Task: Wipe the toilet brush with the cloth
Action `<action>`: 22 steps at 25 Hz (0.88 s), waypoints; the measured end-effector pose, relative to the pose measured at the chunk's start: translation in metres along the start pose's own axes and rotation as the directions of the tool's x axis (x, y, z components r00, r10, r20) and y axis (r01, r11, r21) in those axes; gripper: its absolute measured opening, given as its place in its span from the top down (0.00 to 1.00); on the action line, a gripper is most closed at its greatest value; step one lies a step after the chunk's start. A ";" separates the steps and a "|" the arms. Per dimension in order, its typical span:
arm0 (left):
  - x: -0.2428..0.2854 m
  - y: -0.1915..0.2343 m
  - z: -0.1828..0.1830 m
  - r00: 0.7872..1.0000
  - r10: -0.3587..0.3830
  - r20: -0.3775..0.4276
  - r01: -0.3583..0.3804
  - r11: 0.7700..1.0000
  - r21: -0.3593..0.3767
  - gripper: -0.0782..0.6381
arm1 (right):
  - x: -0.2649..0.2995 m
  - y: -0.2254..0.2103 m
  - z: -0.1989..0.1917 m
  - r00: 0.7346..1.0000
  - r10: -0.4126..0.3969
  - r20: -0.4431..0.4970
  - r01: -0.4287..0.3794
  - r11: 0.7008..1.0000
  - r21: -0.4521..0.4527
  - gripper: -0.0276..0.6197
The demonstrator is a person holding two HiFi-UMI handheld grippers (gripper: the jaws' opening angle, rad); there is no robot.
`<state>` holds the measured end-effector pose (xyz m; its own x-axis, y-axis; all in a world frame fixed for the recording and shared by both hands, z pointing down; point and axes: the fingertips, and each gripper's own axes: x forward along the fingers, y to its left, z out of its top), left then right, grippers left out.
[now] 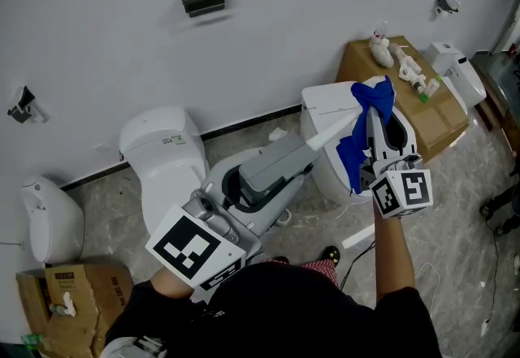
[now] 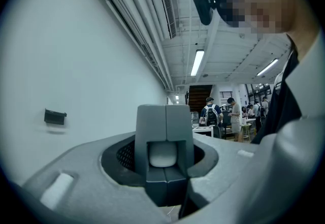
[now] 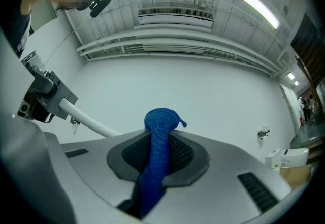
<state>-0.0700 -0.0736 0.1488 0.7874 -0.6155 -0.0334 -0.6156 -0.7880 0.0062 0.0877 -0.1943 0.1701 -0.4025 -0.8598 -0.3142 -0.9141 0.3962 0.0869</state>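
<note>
The toilet brush has a grey block handle (image 1: 272, 168) and a white shaft (image 1: 329, 131). My left gripper (image 1: 244, 190) is shut on the handle, which fills the space between its jaws in the left gripper view (image 2: 163, 154). The shaft's far end runs into the blue cloth (image 1: 363, 133), so the tip is hidden. My right gripper (image 1: 378, 137) is shut on that cloth, and a fold of the cloth (image 3: 157, 157) stands up between its jaws. In the right gripper view the shaft (image 3: 91, 124) comes in from the left behind the jaws.
A white toilet (image 1: 162, 155) stands at the left and another (image 1: 321, 109) lies behind the cloth. A cardboard box (image 1: 431, 117) with white items sits at the back right, and another box (image 1: 61, 299) at the lower left beside a white bin (image 1: 50, 222). People stand far off (image 2: 212, 115).
</note>
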 end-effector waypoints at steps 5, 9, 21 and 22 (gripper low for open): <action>0.001 0.001 -0.002 1.000 -0.003 -0.003 0.003 1.000 -0.012 0.66 | -0.002 0.001 0.000 1.000 -0.001 -0.011 0.001 1.000 0.007 0.86; 0.002 0.001 -0.001 1.000 0.004 -0.002 -0.004 1.000 -0.008 0.66 | -0.006 0.002 0.004 1.000 0.007 -0.007 -0.007 1.000 0.011 0.86; -0.003 0.007 -0.001 0.998 0.061 0.011 -0.061 0.998 0.031 0.66 | -0.026 0.024 0.017 0.999 0.035 0.033 -0.036 0.998 0.044 0.86; -0.003 0.007 -0.001 0.998 0.065 0.011 -0.066 0.997 0.033 0.66 | -0.028 0.026 0.017 0.999 0.040 0.033 -0.042 0.998 0.048 0.86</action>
<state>-0.0763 -0.0774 0.1500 0.7451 -0.6655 -0.0440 -0.6667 -0.7449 -0.0243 0.0762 -0.1544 0.1650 -0.4369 -0.8323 -0.3412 -0.8931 0.4466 0.0542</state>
